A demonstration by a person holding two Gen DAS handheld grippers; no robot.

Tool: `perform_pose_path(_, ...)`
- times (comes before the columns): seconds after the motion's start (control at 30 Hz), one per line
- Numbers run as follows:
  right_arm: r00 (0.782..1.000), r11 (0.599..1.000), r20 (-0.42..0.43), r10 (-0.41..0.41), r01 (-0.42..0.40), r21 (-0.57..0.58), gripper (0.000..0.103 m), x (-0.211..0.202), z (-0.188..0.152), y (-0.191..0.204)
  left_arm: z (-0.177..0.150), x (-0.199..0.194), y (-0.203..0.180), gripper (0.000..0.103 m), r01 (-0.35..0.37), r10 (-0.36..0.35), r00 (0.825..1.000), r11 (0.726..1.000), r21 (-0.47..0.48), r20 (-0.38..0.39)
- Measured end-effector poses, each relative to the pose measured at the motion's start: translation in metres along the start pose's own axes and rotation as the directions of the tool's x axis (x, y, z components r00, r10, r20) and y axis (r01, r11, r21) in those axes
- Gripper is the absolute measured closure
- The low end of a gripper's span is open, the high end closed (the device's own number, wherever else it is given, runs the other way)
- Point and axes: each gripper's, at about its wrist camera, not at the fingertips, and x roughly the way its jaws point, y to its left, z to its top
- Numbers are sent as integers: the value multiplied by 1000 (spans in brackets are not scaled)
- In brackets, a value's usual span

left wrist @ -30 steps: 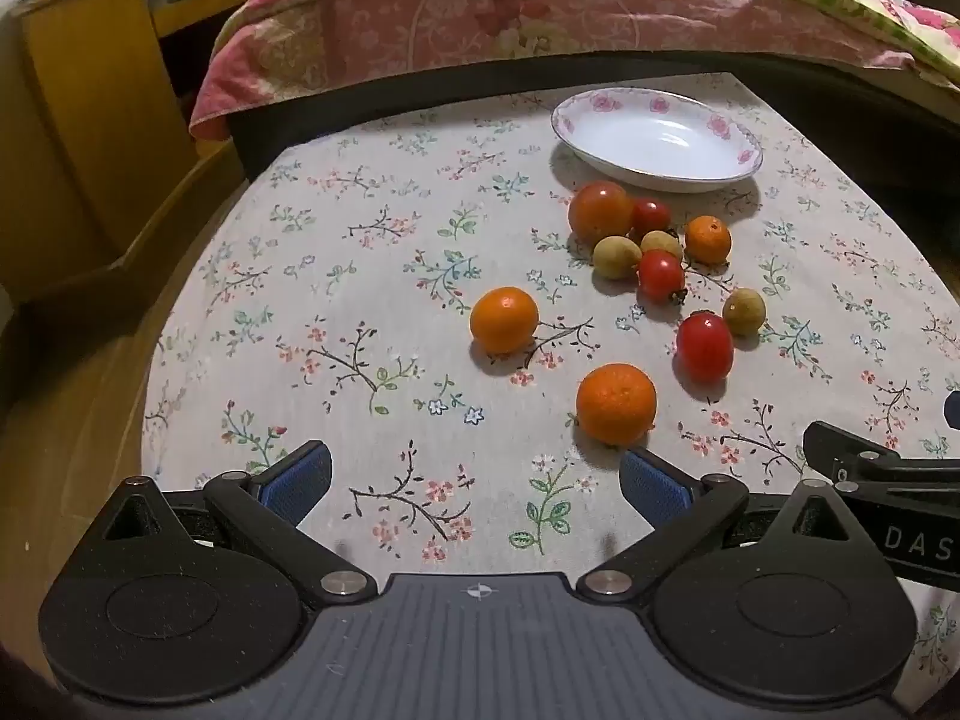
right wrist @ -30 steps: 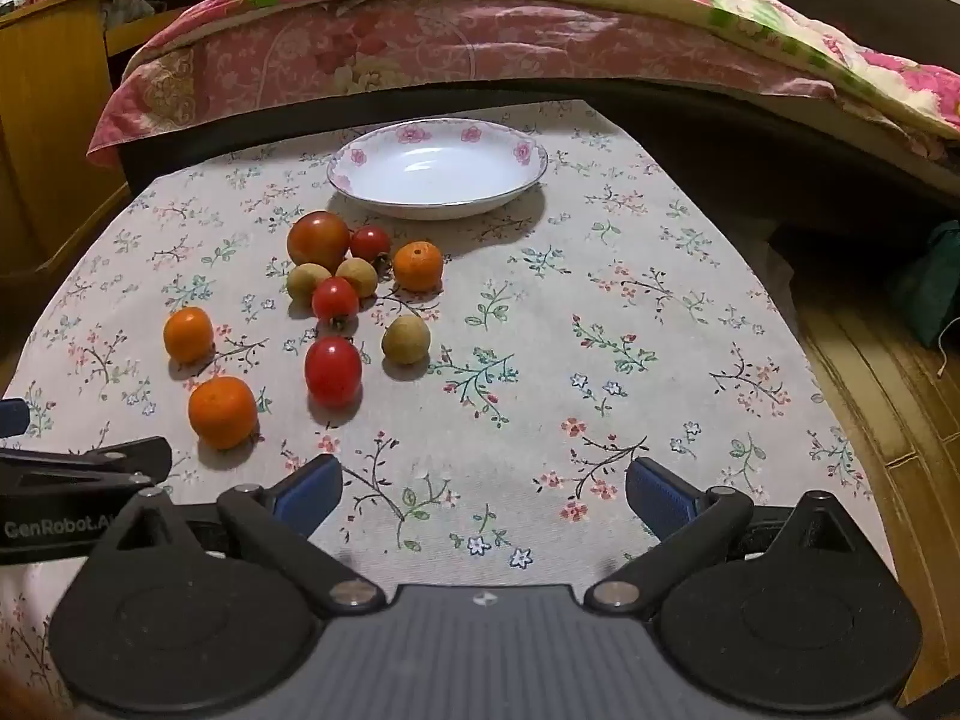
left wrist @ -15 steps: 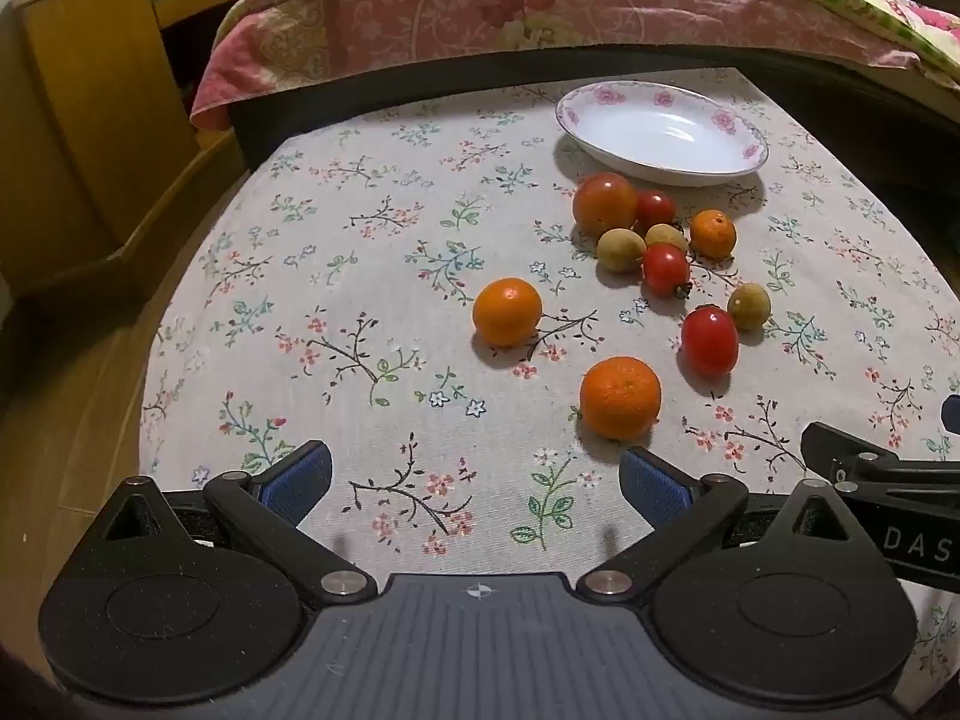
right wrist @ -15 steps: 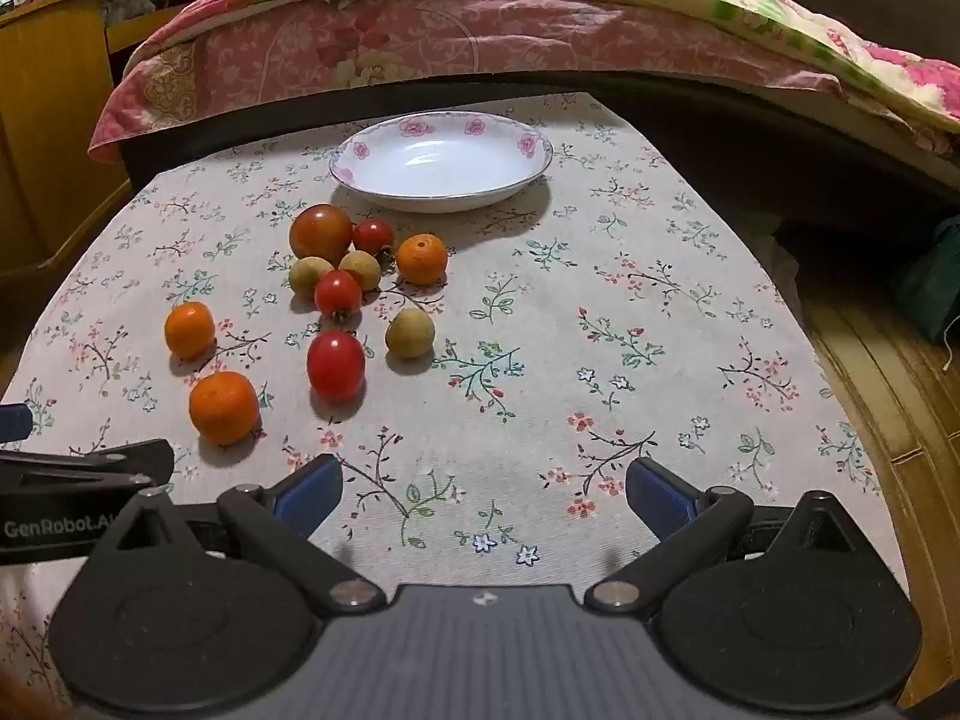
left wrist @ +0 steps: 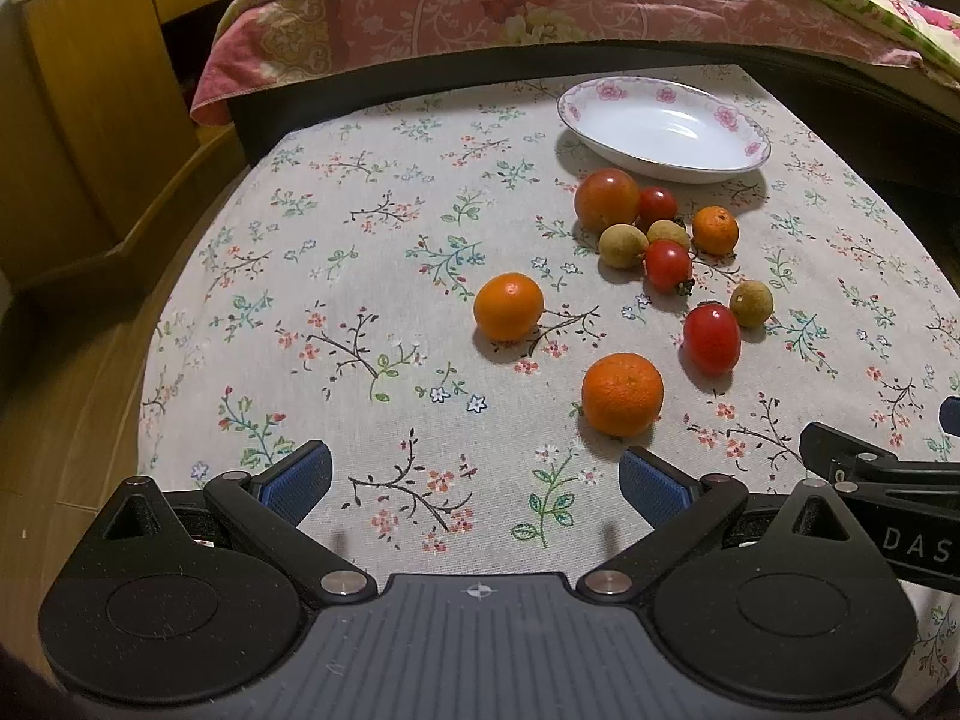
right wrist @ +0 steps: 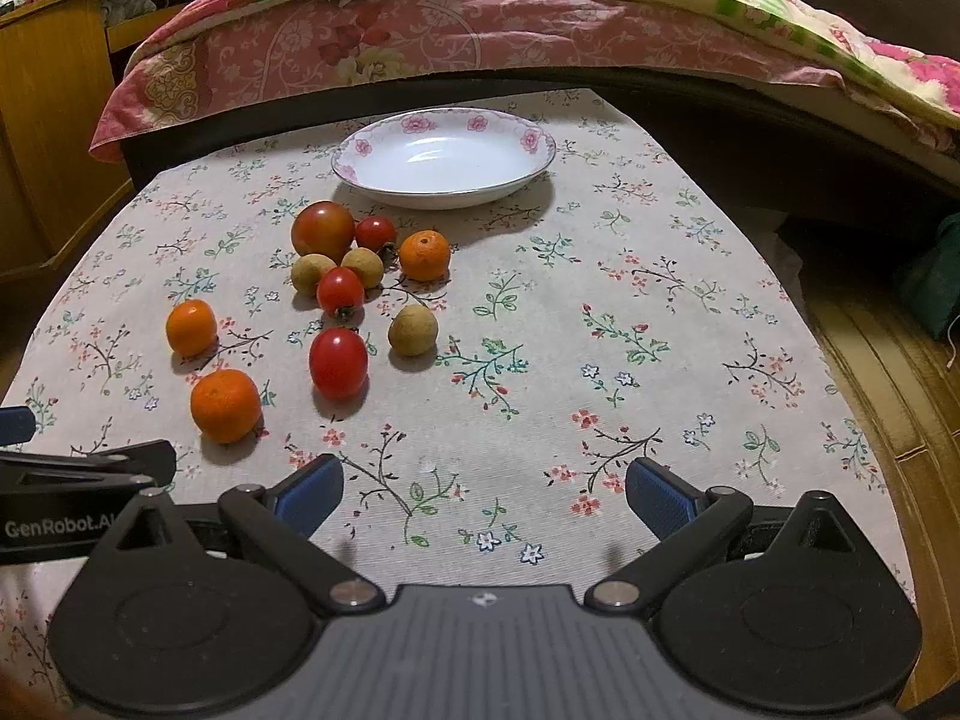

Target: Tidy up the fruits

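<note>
Both grippers hang over the near edge of the table [right wrist: 690, 300], side by side. The left gripper [left wrist: 474, 483] is spread wide and holds nothing. The right gripper [right wrist: 485, 498] is spread wide too, with nothing in it.

The plate [right wrist: 360, 165] at the far side has no fruit in it. 10 fruits lie on the cloth in front of it.

The closest one is an orange [left wrist: 622, 394]. It sits just ahead of the left gripper, a bit to its right. From the right gripper it is off to the left [right wrist: 225, 405]. So I think the left one is nearer. The orange is round, so it points no way and has no long side.

The red tomato [right wrist: 338, 362] is a bit egg-shaped, with its long side running toward the plate.
</note>
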Motion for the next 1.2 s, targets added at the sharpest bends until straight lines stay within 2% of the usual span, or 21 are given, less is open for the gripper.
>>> perform_pose_path(0.9,999,1000,-20,26,-25,5,4,5,-1,2,-1,4,2,1,1,-1,1000,1000,-8,-24)
perform_pose_path(1.2,998,998,-28,63,-64,-15,12,9,-1,5,-1,7,6,2,3,-3,999,1000,-10,-32)
